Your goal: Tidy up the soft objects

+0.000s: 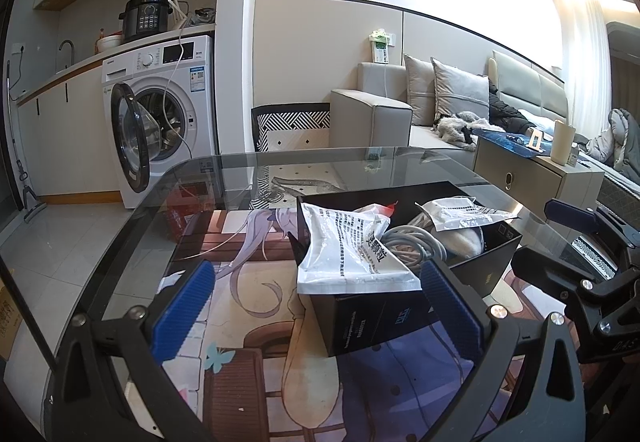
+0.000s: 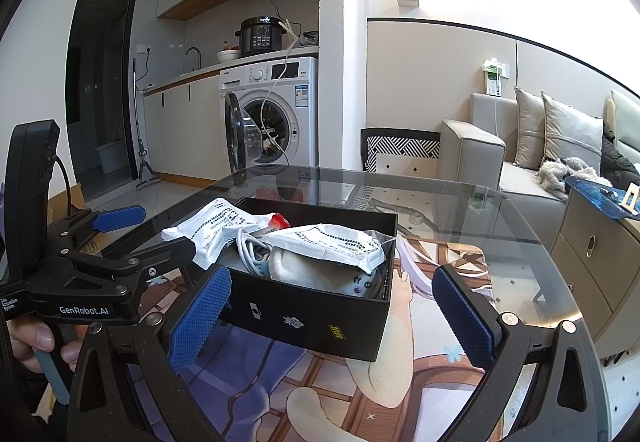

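Left wrist view: left gripper (image 1: 316, 306) spread wide, holding nothing, low over the glass desk (image 1: 224, 169). Black box (image 1: 368, 318) sits just past the fingertips, near-centre. Inside: white printed pouch (image 1: 344, 246) flopped over the near-left rim, grey cable coil (image 1: 412, 242) mid-box, second pouch (image 1: 460, 213) on the far right side, over a cream soft item (image 1: 464, 242). Right gripper (image 1: 576, 222) shows at the right edge, also apart from the box.

Right wrist view: right gripper (image 2: 328, 310) spread, empty, fingers straddling the near face of the box (image 2: 312, 318) without touching as far as I can tell. Pouch (image 2: 216, 230) overhangs the left rim; other pouch (image 2: 332, 246) lies on the cream sock-like thing (image 2: 316, 274); cable (image 2: 250, 246) between them. Left gripper (image 2: 120, 219) at left, open, its tip near the overhanging pouch.

Risks, my read:
- Overhanging pouch is the weak spot: any nudge to the box or that corner likely tips it out onto the desk.
- Cable loops may snag a finger or drag a pouch along when something is lifted.
- Slick pouch film could slip out of a shallow pinch.
- Glass top is smooth; a side push probably slides the box instead of seating the contents.
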A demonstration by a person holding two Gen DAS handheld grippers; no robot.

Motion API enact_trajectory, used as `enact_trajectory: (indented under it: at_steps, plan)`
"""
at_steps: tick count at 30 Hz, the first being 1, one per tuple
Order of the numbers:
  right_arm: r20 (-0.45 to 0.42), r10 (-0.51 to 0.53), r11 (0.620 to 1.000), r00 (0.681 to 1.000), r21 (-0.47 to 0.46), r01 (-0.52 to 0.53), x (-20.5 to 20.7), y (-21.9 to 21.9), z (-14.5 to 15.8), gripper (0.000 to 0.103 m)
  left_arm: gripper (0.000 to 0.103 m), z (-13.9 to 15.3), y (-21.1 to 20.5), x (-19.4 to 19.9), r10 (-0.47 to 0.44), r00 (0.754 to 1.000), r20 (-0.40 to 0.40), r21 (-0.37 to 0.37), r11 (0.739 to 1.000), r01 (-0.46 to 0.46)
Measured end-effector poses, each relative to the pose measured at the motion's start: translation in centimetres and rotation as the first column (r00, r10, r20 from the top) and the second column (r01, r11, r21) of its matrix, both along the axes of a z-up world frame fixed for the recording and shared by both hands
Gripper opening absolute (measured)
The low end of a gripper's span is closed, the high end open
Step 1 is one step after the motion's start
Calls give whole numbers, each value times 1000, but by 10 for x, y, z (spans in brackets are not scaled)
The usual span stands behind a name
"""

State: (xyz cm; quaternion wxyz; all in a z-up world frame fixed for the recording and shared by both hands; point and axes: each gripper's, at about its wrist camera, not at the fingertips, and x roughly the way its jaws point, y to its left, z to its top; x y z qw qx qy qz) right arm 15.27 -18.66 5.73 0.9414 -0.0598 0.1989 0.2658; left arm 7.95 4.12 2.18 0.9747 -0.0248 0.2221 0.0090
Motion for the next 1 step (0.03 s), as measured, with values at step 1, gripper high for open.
enact_trajectory:
  at_steps: [1]
  plan:
    - [0,0,1000,1000,1,0,0,0,0,102,103,0,0,0,2,1000,-1,0,1000,-2]
